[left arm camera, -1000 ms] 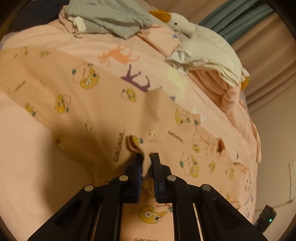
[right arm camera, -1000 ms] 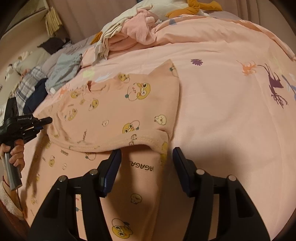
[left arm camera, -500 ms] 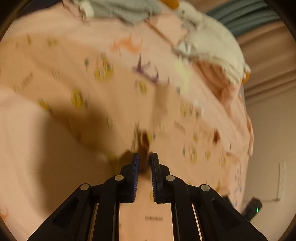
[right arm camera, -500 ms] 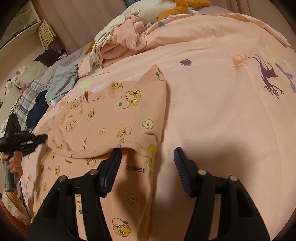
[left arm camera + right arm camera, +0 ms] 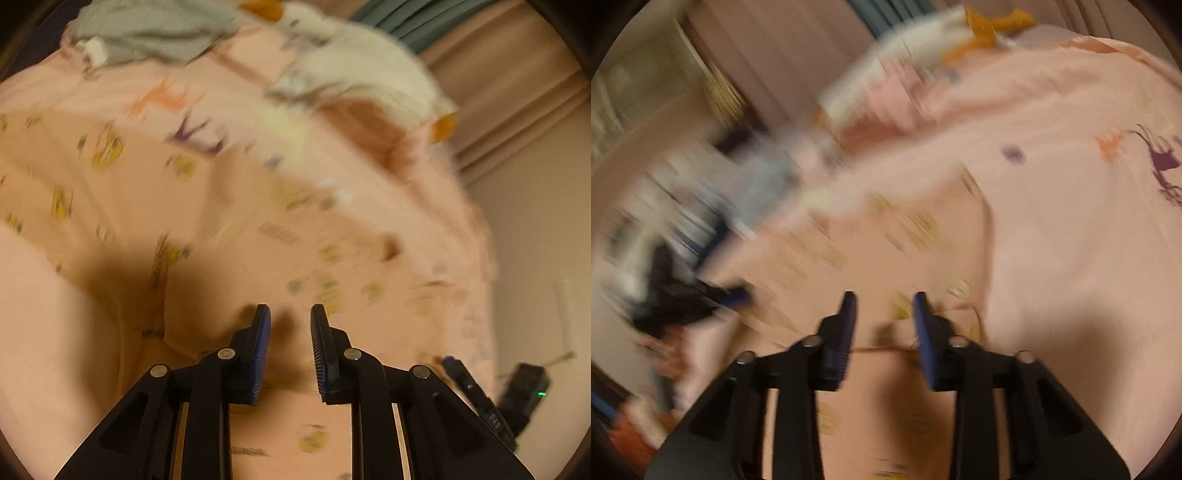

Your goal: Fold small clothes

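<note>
Garment: a small peach pyjama piece with yellow cartoon-face print (image 5: 288, 236) lies spread on the bed's pink animal-print cover (image 5: 1071, 229), one layer already turned over onto itself; in the right wrist view its folded edge (image 5: 988, 236) runs from about 12 o'clock down toward the tool.
Left tool (image 5: 290, 325): jaws have just been opening; a narrow gap shows between the blue pads with no cloth in it, so the fabric is let go and lies flat beneath.
Right tool (image 5: 883, 314): jaws have just been closing to a narrow gap over the hem (image 5: 886, 349) at 6 o'clock; the picture is smeared, and the pads do not look to press on cloth yet.
Step in hand, as I judge it: release on the left, fresh pinch of the hem on the right for the next fold.
Doing it well: catch only the garment's layers, not the cover beneath; bite at the hem corner, close fully before lifting, and carry the edge across low so the finished fold does not drag open.
Surroundings: a heap of white and pink laundry (image 5: 362, 85) at 1 o'clock, a grey garment (image 5: 155, 33) at 11 o'clock, both well apart.
Risk: pinching the cover along with the hem.
</note>
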`<act>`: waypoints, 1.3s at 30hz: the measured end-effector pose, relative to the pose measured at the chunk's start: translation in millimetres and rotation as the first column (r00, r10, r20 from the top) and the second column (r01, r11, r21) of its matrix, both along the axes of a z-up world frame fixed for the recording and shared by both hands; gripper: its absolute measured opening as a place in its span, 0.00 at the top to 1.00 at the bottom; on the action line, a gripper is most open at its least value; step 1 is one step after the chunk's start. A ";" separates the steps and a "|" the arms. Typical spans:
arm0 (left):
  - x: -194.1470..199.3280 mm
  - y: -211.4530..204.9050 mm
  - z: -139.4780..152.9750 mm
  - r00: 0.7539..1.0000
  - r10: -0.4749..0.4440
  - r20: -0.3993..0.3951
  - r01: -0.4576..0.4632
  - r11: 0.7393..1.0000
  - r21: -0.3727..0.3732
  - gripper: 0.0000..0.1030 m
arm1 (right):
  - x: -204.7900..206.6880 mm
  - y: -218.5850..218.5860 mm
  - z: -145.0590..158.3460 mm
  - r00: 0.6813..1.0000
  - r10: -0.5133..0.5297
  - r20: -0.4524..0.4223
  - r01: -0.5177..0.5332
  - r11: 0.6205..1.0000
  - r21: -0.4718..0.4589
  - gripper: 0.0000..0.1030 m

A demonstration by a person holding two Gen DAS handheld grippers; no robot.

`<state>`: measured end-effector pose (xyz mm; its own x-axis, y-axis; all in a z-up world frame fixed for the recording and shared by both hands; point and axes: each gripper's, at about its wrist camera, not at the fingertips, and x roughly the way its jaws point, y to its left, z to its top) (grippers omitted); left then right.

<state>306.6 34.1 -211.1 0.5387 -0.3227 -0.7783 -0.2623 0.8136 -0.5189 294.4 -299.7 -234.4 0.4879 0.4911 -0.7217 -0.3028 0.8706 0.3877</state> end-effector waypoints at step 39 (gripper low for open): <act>-52.3 313.7 -13.6 0.682 0.729 0.048 -0.710 0.645 0.283 0.84 | -4.5 29.4 -8.6 0.993 0.119 0.004 -0.117 0.978 -0.173 0.40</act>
<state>254.4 347.8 -224.7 0.4602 0.3612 -0.8110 -0.8473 0.4516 -0.2797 289.9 -270.3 -243.0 0.4448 0.4152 -0.7936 -0.4118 0.8817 0.2304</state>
